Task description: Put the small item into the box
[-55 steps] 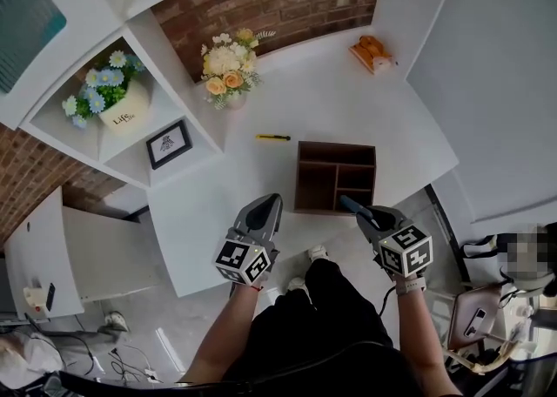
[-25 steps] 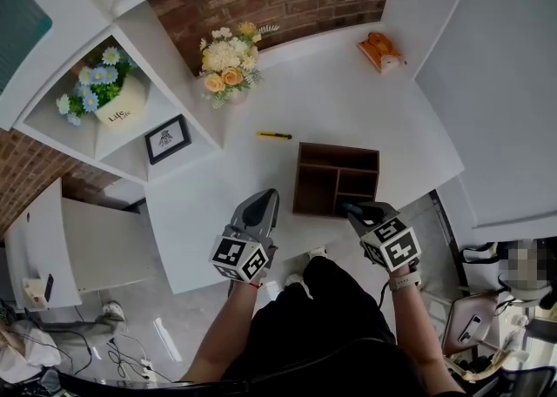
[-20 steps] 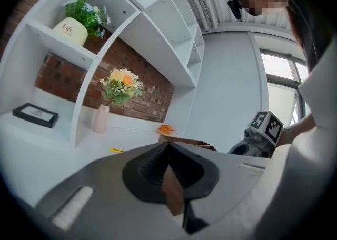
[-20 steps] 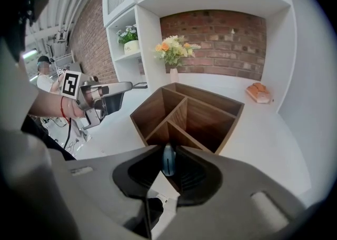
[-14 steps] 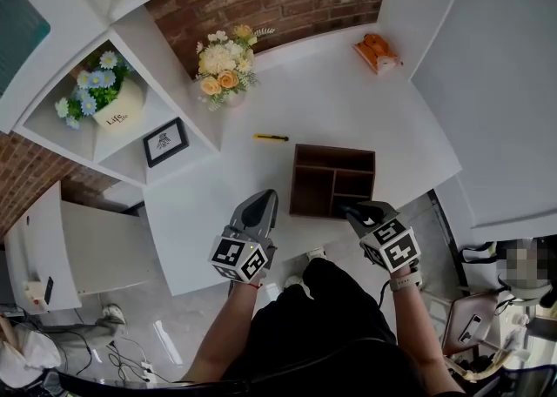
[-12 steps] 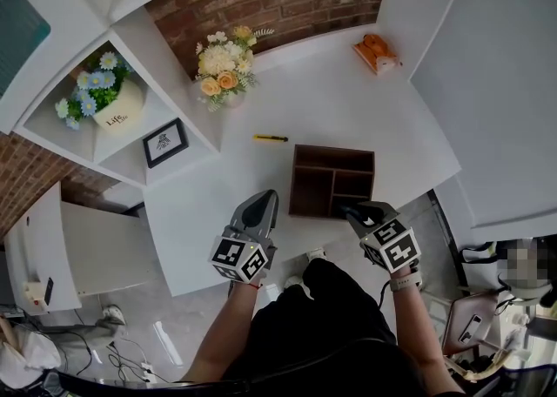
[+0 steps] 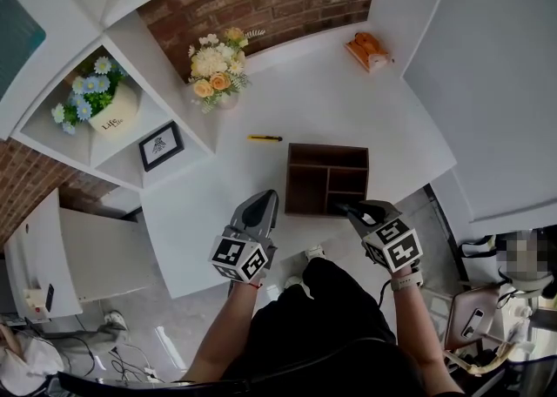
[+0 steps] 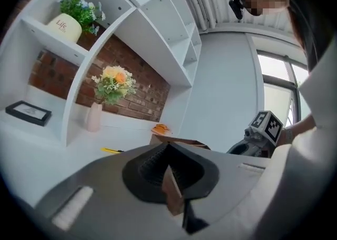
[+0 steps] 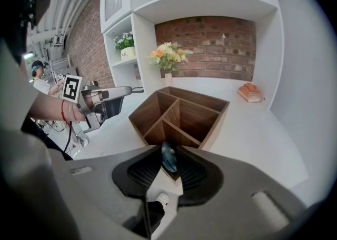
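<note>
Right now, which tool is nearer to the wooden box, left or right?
Right. The right tool is over the near right corner of the wooden box, gripping a small blue item. The left tool is off the near left corner, not touching.

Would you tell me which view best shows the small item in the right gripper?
The right gripper view: the small item sits pinched in the right gripper, before the box. The other two views show only that gripper, not the item.

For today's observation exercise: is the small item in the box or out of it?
Out. The small blue item is clamped between the jaws of the right gripper, at the near edge of the wooden box.
</note>
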Tool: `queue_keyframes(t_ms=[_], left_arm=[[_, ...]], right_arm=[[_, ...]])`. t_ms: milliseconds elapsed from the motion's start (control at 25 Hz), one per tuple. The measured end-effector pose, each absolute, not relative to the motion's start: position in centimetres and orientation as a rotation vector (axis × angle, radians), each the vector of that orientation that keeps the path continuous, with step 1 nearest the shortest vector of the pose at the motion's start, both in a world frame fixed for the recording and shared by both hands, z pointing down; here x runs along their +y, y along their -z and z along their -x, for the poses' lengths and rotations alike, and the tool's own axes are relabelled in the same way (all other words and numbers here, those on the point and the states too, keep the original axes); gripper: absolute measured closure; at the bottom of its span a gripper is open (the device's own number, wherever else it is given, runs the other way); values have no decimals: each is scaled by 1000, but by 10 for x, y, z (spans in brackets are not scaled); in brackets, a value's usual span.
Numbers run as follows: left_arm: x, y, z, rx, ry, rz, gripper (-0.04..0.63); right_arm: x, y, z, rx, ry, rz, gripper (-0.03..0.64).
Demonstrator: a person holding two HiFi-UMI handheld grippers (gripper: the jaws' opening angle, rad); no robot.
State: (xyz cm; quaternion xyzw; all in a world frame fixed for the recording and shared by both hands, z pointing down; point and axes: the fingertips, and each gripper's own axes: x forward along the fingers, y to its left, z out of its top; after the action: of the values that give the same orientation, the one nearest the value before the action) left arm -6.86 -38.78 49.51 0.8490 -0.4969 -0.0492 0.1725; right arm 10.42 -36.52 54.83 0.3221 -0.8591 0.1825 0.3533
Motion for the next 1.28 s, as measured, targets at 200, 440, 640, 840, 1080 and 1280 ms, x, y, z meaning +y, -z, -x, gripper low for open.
queue_keyframes(t_ms=[200, 440, 640, 840, 1080, 1280], left_arm=[[-386, -494, 67, -1398, 136, -2419, 592], [-381, -492, 63, -1377, 133, -2435, 592], [-378, -492, 59, -1356, 125, -2448, 592], [-374, -488, 55, -1335, 117, -2469, 592], [-368, -487, 54, -1319, 111, -2483, 592], [-360, -482, 52, -1304, 110, -2505, 592]], right_arm=[[-364, -546, -108, -2225, -476, -861, 520], [-361, -541, -114, -2233, -470, -904, 520], [-357, -536, -113, -2256, -470, -933, 520], [-355, -522, -113, -2336, -396, -985, 522], [-355, -501, -115, -2408, -312, -1077, 542], [-349, -491, -118, -2449, -332, -1146, 560]])
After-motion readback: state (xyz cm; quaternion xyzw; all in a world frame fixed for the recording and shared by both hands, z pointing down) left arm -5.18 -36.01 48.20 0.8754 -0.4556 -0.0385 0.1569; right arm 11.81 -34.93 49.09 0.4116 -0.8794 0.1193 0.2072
